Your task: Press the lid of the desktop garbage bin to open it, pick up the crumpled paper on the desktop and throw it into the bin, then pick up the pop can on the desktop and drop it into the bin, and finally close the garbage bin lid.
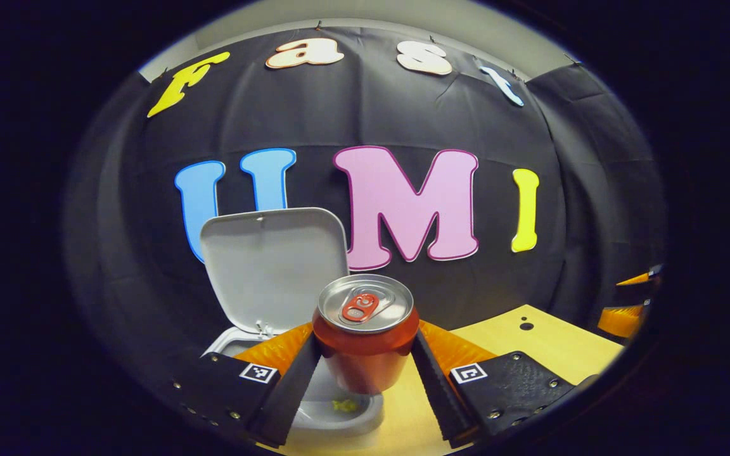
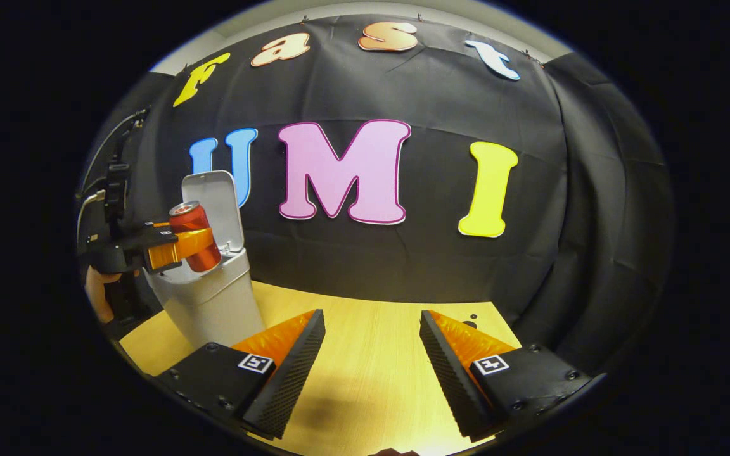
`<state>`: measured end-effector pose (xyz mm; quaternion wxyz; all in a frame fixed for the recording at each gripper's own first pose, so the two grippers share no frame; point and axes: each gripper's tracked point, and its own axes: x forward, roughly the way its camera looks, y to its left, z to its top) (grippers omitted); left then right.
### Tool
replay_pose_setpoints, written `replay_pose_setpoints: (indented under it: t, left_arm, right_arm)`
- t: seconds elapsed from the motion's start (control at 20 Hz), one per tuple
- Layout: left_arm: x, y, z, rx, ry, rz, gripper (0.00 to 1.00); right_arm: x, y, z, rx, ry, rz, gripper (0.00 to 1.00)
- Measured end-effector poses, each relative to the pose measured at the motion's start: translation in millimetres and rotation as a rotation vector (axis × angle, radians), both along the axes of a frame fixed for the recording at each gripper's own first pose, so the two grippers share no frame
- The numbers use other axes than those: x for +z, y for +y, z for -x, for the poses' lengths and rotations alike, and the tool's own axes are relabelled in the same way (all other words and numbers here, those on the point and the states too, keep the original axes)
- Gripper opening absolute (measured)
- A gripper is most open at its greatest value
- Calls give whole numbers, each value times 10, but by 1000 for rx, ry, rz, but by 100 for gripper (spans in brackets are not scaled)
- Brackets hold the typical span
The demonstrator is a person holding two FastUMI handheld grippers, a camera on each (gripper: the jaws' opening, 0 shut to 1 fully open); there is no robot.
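My left gripper [image 1: 365,358] is shut on the red pop can [image 1: 365,310], which stands upright with its silver top and red tab toward the camera. Just behind and below the can is the white desktop bin [image 1: 339,418] with its lid [image 1: 273,266] raised upright. A small yellowish scrap [image 1: 344,405] lies inside the bin. In the right gripper view, the left gripper [image 2: 182,248] holds the can [image 2: 192,233] above the front edge of the bin [image 2: 213,304], in front of the raised lid [image 2: 213,199]. My right gripper [image 2: 371,373] hangs open over the table with nothing between its fingers.
The light wooden table [image 2: 365,329] stretches from the bin to the right, with a small dark hole [image 1: 525,326] near its far edge. A hand [image 2: 99,291] holds the left gripper at the far left. Black cloth walls close the booth behind and to the right.
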<state>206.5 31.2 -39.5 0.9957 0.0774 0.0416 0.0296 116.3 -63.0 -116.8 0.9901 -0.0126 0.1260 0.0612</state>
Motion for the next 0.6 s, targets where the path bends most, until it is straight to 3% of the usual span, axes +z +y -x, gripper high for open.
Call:
replay_pose_setpoints:
  t: [0.35, 0.6]
  left_arm:
    - [-163, 619, -36, 67, 47, 14, 84]
    - [-248, 728, -22, 92, 75, 18, 85]
  right_arm:
    - [128, -18, 280, -40, 0, 22, 98]
    - [150, -29, 434, -67, 6, 28, 98]
